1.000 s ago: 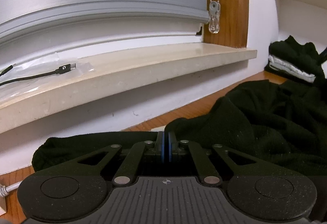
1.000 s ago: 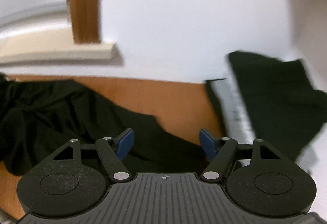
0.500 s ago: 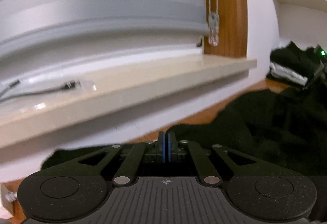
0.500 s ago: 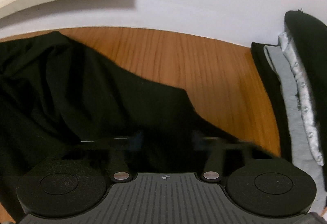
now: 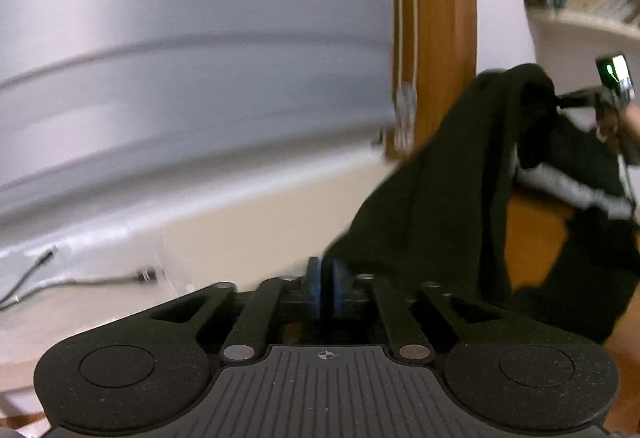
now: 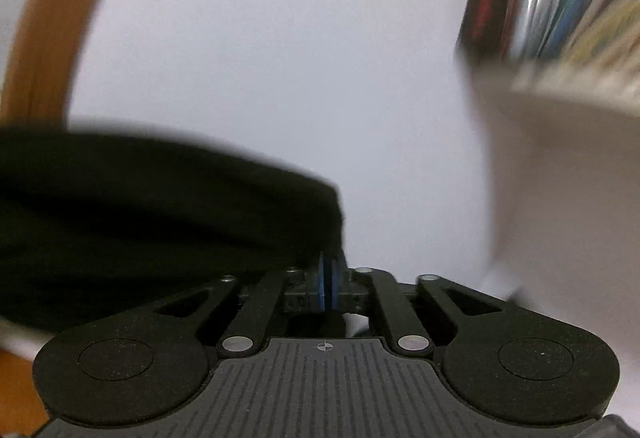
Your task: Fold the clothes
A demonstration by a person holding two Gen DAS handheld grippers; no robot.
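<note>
A black garment (image 5: 432, 206) hangs in the air, stretched between my two grippers. In the left wrist view my left gripper (image 5: 324, 286) has its blue pads almost together; the jaws are opening slightly and the cloth's edge runs in at them. Up at the right the cloth rises to my right gripper (image 5: 558, 102), held by a hand. The right wrist view shows the right gripper (image 6: 329, 286) with its jaws closing, pads pressed on the edge of the black garment (image 6: 160, 206), which spreads off to the left. Both views are blurred.
A pale window sill (image 5: 240, 230) with a cable (image 5: 100, 280) lies ahead under grey blinds, beside a wooden frame (image 5: 436, 38). On the wooden table (image 5: 532, 238) at the right sits a stack of folded clothes (image 5: 572, 190). Above is a bookshelf (image 6: 560, 18).
Both grippers rose and the black garment came up off the table between them. The right gripper went from open to shut on the cloth and tilted up toward the wall.
</note>
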